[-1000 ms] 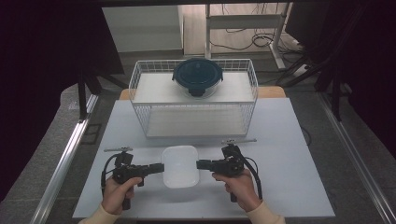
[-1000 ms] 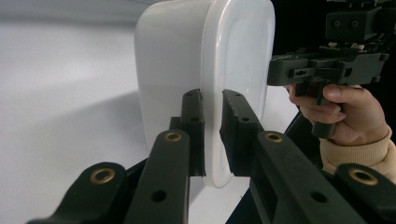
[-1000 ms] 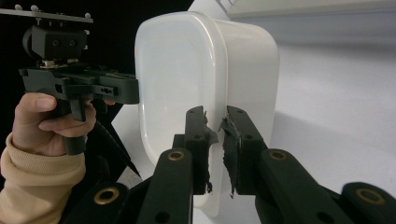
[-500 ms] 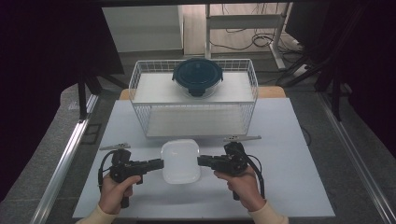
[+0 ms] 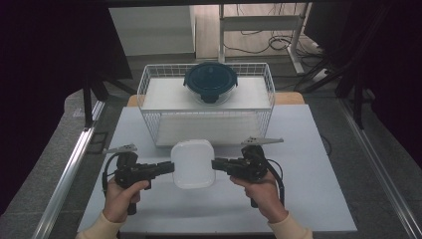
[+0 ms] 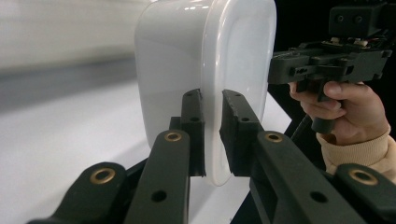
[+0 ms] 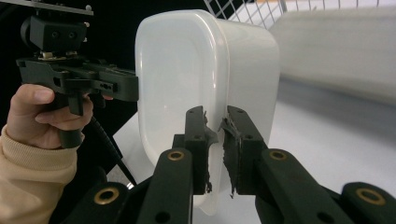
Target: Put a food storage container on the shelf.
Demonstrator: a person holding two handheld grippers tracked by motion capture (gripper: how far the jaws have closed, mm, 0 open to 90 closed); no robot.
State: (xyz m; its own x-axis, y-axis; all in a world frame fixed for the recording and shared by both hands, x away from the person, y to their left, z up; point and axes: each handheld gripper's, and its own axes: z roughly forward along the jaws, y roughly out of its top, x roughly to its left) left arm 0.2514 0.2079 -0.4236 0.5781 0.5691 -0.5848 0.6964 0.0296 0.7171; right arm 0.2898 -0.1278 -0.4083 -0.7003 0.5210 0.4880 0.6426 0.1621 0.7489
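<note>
While both grippers pinch its rim from opposite sides, the white container (image 5: 192,163) has climbed in the high view from the lower middle of the frame to just below the wire basket (image 5: 149,94), so it seems to be on its way from the near tabletop (image 5: 318,199) toward that basket. In the high view it sits at centre frame, its flat base facing up at the camera and its mouth down; its slightly longer side runs up and down the frame, toward the basket. The left gripper (image 6: 212,135), seen in its own view, has its jaws closed on the thin rim. The right gripper (image 7: 215,140) clamps the opposite edge likewise. The basket, in the upper middle of the high view, already carries a dark round lidded bowl (image 5: 211,80).
</note>
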